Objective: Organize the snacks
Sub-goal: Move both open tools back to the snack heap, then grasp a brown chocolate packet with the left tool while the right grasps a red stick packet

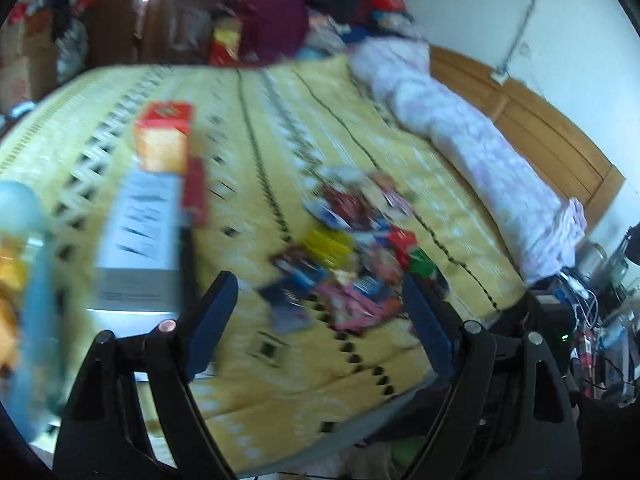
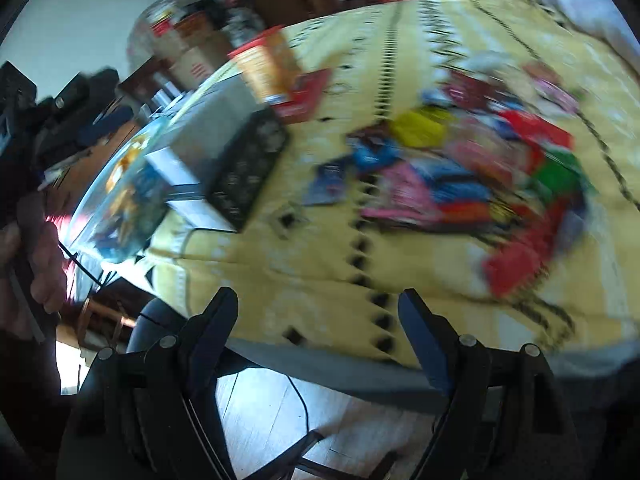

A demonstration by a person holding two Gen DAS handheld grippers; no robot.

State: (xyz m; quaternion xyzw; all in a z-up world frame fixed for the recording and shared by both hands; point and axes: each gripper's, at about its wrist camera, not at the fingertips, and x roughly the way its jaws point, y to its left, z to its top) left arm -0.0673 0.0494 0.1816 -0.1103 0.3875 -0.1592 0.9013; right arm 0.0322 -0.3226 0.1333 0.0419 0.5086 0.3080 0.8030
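A heap of colourful snack packets lies on the yellow patterned bedspread; it also shows in the right wrist view. My left gripper is open and empty, just short of the heap. My right gripper is open and empty over the bed's near edge, short of the heap. A clear plastic container with snacks inside sits at the left, and shows blurred in the left wrist view. Both views are motion-blurred.
A grey-white box and an orange-red carton lie left of the heap, with a dark patterned box beside them. A rolled pink quilt lies along the wooden headboard. Clutter and cables crowd the right; wooden floor below.
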